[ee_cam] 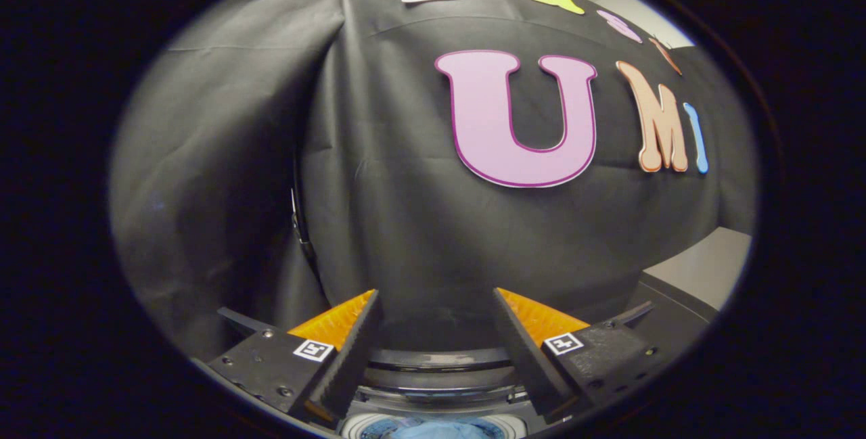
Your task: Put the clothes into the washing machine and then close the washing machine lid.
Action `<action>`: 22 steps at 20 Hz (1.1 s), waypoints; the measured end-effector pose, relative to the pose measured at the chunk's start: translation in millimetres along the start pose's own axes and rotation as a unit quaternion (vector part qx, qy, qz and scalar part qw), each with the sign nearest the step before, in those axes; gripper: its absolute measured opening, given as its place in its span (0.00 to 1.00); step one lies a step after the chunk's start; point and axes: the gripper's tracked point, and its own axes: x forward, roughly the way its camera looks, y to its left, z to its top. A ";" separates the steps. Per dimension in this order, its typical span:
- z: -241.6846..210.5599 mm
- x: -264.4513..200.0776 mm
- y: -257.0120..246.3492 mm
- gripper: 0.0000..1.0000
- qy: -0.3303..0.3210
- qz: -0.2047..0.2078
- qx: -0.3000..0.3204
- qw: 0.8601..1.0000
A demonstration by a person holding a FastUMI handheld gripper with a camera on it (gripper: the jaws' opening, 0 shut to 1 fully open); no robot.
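1. Holding nothing, the tool (436,341) has its two fingers spread wide apart, with just empty space between them.
2. Low down between the fingers sits the washing machine (440,364). I see one machine, with its round dark rim curving from one finger to the other.
3. Inside the round tub lie the clothes (433,431). I can see one blue bundle, and I cannot tell how many pieces are in it.
4. The clothes look soft, light and floppy. I think they would bend and sag when lifted, so a pinch on a thick fold would work best.
5. The clothes look like they are already in the tub, so the lid seems to be the next job.
6. I cannot pick out the lid for sure. It is probably stiff and smooth, so pushing or gripping its free edge should swing it down.
7. Behind the machine hangs the black cloth wall (406,222).
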 end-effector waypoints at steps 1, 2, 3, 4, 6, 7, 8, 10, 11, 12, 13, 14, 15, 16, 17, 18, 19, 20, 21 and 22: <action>0.1 -2.6 -0.1 0.97 -0.001 0.000 0.003 1.000; -0.9 -4.6 -1.0 0.97 -0.004 0.000 0.003 1.000; -1.2 -6.0 -0.6 0.97 -0.003 0.000 0.002 1.000; -1.8 -8.9 -0.6 0.98 -0.003 0.001 0.000 1.000; -3.1 -13.4 -0.6 0.98 -0.002 0.002 0.001 1.000; -3.1 -15.3 -1.1 0.98 0.001 0.002 0.001 1.000; -5.1 -16.9 -0.7 0.98 0.002 0.003 0.001 1.000; -6.5 -22.1 -0.4 0.98 0.005 0.005 0.002 1.000; -7.5 -24.8 -0.8 0.98 0.007 0.006 0.003 1.000; -9.1 -27.9 -0.4 0.98 0.010 0.007 0.002 1.000; -10.6 -30.0 0.2 0.98 0.013 0.008 0.001 1.000; -11.4 -33.1 -0.1 0.98 0.013 0.008 0.002 1.000; -12.6 -36.5 0.1 0.98 0.011 0.009 0.002 1.000; -12.9 -38.0 0.5 0.98 0.009 0.011 0.002 1.000; -13.6 -40.2 0.1 0.98 0.006 0.014 0.002 1.000; -14.2 -42.3 0.6 0.98 0.004 0.018 0.001 1.000; -13.4 -43.3 -0.2 0.99 -0.001 0.021 0.003 1.000; -15.0 -45.1 -0.5 0.99 -0.001 0.023 0.004 1.000; -15.9 -47.5 -0.2 1.00 -0.002 0.026 0.002 1.000; -17.6 -49.0 0.3 1.00 0.001 0.027 0.004 1.000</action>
